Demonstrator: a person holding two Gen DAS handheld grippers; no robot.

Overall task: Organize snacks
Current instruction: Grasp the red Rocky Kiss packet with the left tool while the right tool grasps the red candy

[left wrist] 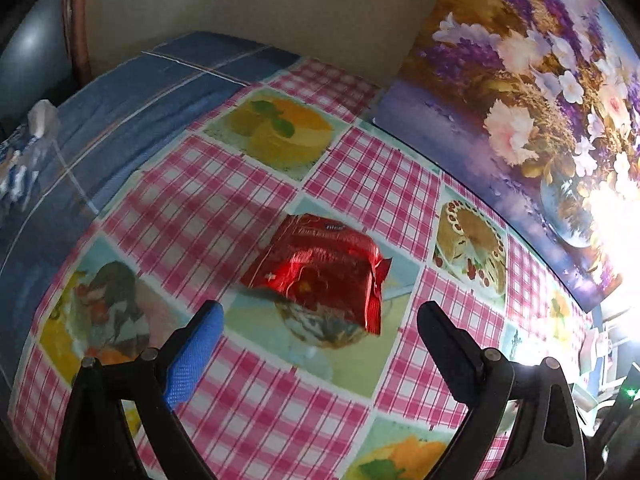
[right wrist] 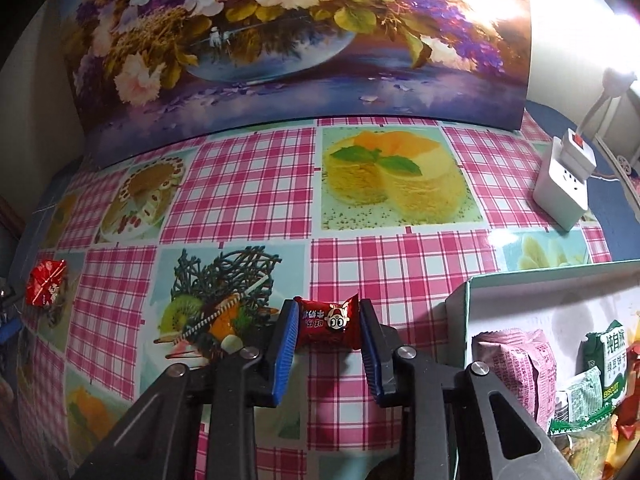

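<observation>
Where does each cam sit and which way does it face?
Left wrist: on the left gripper, angled down at the red foil packet on the checked tablecloth; both fingers show, spread wide.
Right wrist: on the right gripper, angled down at the small red candy its pads pinch; snack box beside.
Shared: tablecloth, flower picture.

green packet (right wrist: 608, 360): "BISCUIT", "纯自然" | red packet (left wrist: 320, 268): print unreadable

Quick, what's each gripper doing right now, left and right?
Left gripper: open, holding nothing, red snack packet lying ahead of it.
Right gripper: shut on the small red candy.
</observation>
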